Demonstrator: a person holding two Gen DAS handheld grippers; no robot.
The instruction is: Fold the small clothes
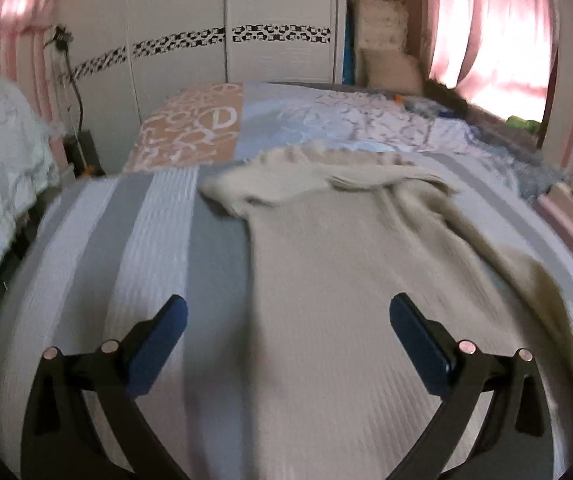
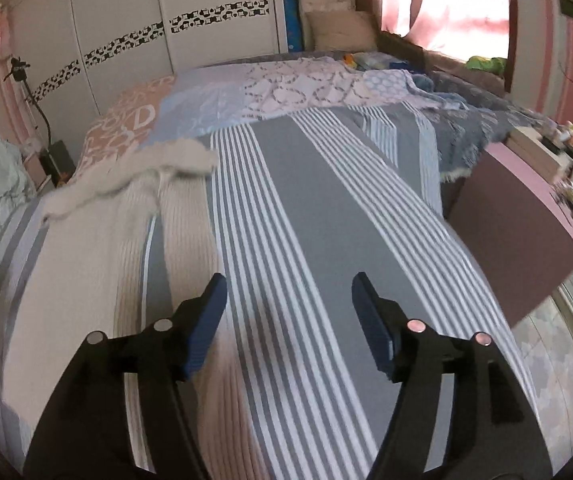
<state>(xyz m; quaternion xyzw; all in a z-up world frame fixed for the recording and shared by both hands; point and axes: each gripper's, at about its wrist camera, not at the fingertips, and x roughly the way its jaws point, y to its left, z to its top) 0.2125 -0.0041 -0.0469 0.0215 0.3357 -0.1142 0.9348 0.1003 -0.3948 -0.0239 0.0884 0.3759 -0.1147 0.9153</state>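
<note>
Two open grippers hover low over a beige sweater spread on a striped bed.

The bed (image 2: pixel 326 208) fills both views; the sweater (image 1: pixel 346 280) lies flat on it, one sleeve crossed over. Left gripper (image 1: pixel 286 320) and right gripper (image 2: pixel 288 300) have jaws released, empty. Folding seems unfinished; next likely calls for pinching an edge.

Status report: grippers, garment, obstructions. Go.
Left gripper open, empty, over beige ribbed knit sweater. Right gripper open, empty. Sweater spread on grey-and-white striped bedspread, unfolded. Nothing in the way.
</note>
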